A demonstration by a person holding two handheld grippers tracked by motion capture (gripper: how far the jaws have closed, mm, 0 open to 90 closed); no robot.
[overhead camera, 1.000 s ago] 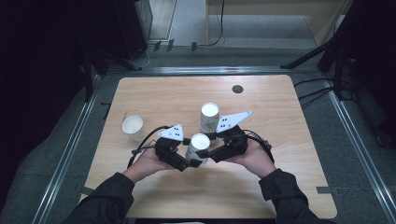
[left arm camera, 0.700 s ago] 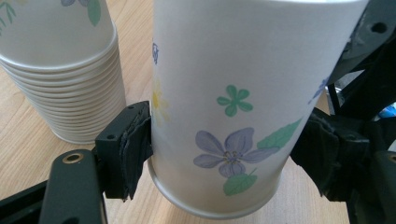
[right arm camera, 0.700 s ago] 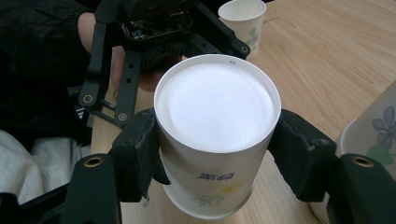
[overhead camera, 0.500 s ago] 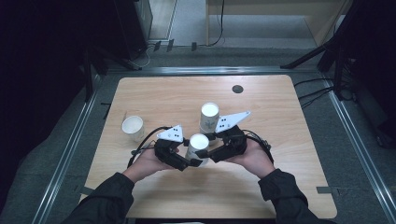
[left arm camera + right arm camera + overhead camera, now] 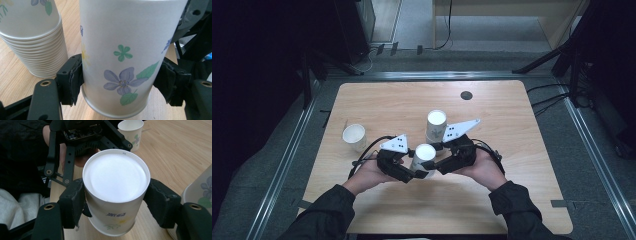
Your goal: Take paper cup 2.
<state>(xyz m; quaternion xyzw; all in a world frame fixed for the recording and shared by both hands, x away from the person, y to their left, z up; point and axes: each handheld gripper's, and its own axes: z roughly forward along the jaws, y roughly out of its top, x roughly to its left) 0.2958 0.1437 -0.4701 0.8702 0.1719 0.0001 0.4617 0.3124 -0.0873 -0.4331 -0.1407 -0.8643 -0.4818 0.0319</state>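
Note:
A flowered paper cup (image 5: 424, 155) stands between both hands near the table's front, its white flat end up. My left gripper (image 5: 418, 172) comes at it from the left. Its jaws have just been closing, and in the left gripper view both pads (image 5: 75, 80) press the cup (image 5: 120, 50) low on its wall. My right gripper (image 5: 438, 165) comes from the right. Its jaws have just been opening a little, but its pads (image 5: 75, 200) still lie against the cup (image 5: 115, 177) on both sides.
A stack of upside-down paper cups (image 5: 436, 127) stands just behind the held cup. A single upright cup (image 5: 354, 136) sits to the left. A small black disc (image 5: 466, 95) lies near the far edge of the wooden table (image 5: 512, 200).

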